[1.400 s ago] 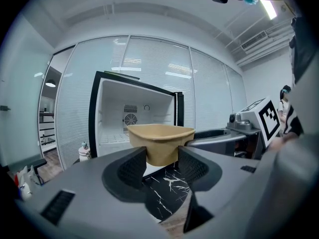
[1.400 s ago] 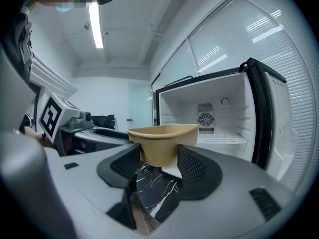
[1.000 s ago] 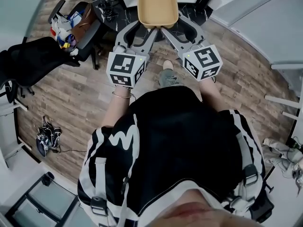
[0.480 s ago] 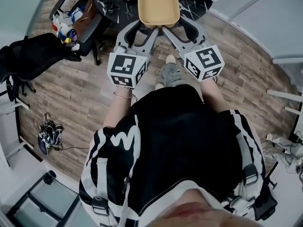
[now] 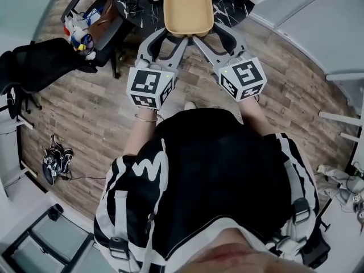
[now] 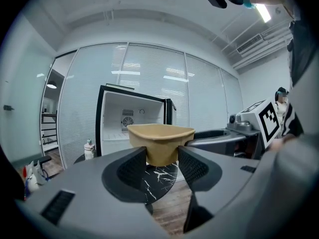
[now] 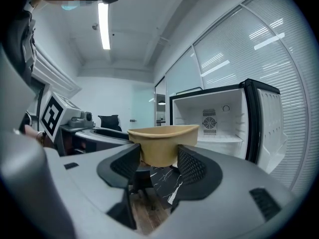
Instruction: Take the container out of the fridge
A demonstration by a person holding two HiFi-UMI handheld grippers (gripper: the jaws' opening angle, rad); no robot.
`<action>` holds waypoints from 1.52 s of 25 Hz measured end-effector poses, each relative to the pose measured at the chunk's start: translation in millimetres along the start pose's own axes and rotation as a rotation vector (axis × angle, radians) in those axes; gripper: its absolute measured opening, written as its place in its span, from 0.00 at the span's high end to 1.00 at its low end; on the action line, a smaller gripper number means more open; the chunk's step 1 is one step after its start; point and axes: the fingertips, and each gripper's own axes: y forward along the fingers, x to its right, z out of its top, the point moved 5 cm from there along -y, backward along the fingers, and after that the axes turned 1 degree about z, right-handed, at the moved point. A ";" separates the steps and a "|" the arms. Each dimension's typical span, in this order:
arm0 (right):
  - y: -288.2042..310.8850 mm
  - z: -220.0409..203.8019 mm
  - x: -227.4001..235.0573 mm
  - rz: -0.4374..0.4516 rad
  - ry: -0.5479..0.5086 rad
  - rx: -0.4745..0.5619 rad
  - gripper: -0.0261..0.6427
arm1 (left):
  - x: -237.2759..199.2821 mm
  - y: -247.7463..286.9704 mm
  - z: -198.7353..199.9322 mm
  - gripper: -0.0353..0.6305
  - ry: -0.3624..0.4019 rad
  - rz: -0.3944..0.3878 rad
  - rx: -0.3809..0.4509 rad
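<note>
Hidden behind the jaws in both gripper views: the container's [image 6: 160,136] underside. Masked by that container: the fridge's [image 6: 115,118] lower interior. Too small to identify: the pale figure [image 6: 89,149] beside the fridge.

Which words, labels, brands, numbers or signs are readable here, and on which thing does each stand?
None: no view shows readable text.
Left gripper cube, right gripper cube: square black-and-white patterns, not letters.
The person's black top: a white squiggle, no word.
The container and the fridge: no print visible.
</note>
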 end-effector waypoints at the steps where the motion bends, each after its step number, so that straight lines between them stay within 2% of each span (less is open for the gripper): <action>1: -0.9 0.2 0.6 0.003 -0.001 0.000 0.61 | 1.3 0.0 0.1 0.64 -0.002 0.004 0.000; 17: -45.8 -4.1 8.6 0.026 0.019 0.004 0.61 | 49.1 -2.7 1.5 0.64 0.014 0.022 0.012; 38: -60.4 -3.7 13.8 0.014 0.017 0.010 0.61 | 63.6 0.3 3.1 0.64 0.026 0.014 0.016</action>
